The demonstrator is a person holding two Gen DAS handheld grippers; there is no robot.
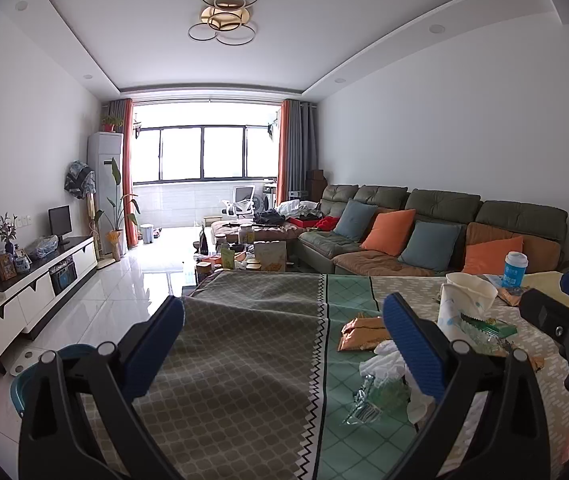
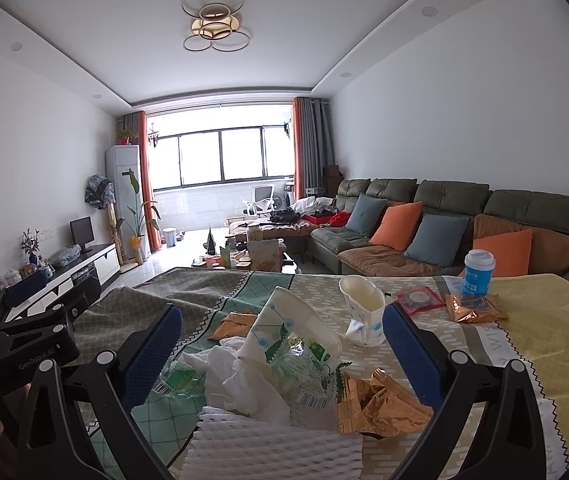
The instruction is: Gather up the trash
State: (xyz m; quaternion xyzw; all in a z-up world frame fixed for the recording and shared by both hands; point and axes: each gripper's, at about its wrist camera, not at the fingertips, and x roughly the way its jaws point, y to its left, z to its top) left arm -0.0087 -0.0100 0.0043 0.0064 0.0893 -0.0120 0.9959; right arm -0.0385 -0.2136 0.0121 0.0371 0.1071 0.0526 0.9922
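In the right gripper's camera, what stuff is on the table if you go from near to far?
White foam netting → gold wrapper → crushed paper cup → blue-labelled bottle.

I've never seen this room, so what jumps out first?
A heap of trash on the patterned tablecloth: crushed paper cups, gold wrappers, white foam netting, right before the open right gripper. The open left gripper hovers over bare cloth beside it. Behind, orange and blue cushions line a green sofa.
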